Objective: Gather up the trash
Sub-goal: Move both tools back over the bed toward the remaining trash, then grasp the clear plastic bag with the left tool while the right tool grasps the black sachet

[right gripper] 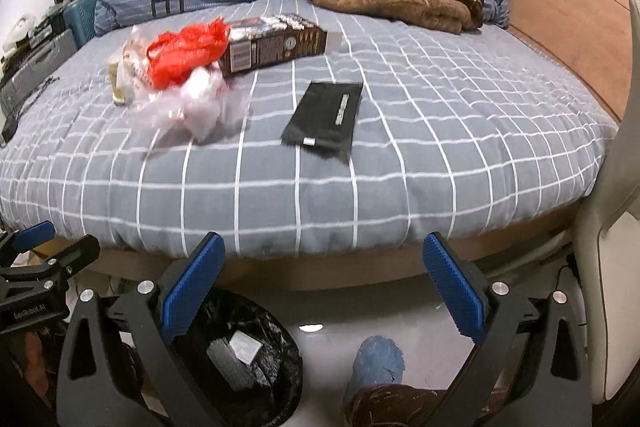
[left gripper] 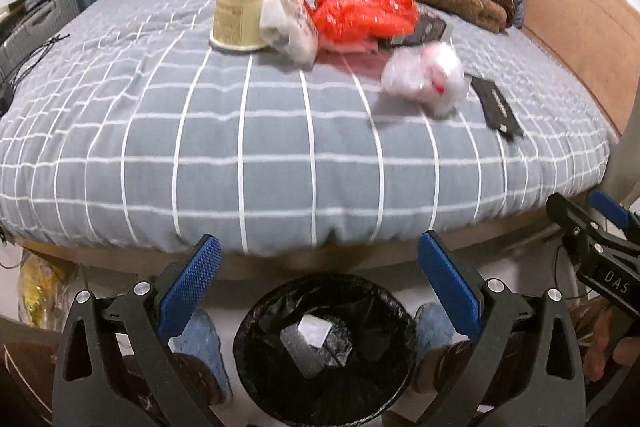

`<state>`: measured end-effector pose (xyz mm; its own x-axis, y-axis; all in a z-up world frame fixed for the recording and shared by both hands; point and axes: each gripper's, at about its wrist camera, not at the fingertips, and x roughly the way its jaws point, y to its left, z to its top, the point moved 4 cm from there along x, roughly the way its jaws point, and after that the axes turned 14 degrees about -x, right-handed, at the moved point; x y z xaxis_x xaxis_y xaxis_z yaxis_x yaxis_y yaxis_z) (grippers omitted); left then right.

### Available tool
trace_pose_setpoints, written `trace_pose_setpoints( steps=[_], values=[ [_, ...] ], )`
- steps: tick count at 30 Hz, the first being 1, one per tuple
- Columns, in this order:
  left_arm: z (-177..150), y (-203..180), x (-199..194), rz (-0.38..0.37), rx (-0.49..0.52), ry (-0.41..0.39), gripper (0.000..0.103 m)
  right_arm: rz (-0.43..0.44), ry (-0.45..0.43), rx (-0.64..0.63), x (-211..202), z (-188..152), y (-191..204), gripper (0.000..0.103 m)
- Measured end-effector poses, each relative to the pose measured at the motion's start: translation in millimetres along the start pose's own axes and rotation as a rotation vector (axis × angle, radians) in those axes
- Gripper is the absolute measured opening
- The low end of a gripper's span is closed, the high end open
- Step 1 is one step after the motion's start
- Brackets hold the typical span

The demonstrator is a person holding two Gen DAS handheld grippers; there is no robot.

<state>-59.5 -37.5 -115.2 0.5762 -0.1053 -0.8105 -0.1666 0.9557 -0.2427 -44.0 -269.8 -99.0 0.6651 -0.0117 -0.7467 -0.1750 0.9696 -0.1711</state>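
One crumpled red bag (left gripper: 358, 11) (translucent)

The right gripper (left gripper: 592, 227), at 3 o'clock, reads "DAS"; the left gripper (right gripper: 48, 247), at 9 o'clock, reads "GenRobot.AI".

The red bag (right gripper: 184, 51) hides most of the beige cup (right gripper: 117, 79) in the right wrist view. Print on the black pouch (right gripper: 324, 119) is too small to read. The clear wrapper (left gripper: 426, 79) is blurred.

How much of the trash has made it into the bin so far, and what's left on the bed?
Done: a pale piece lies in the black-lined bin. In hand: nothing; the left hand-held gripper and right hand-held gripper are open and empty. Left on the bed: paper cup, red bag, clear bag, brown box, black pouch.
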Motion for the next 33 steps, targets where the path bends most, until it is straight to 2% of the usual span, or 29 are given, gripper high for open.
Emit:
trace_pose_setpoints(
  steps=[10,33],
  values=[
    [36.6,-20.5,6.1,-0.016,0.026,-0.065,0.097,-0.033,-0.029,-0.009,14.4,30.6,-15.4,0.095],
    [70.5,-73.1,52.8,-0.068,0.067,-0.041,0.096,-0.016,0.023,0.035,75.0,72.6,-48.5,0.093]
  ],
)
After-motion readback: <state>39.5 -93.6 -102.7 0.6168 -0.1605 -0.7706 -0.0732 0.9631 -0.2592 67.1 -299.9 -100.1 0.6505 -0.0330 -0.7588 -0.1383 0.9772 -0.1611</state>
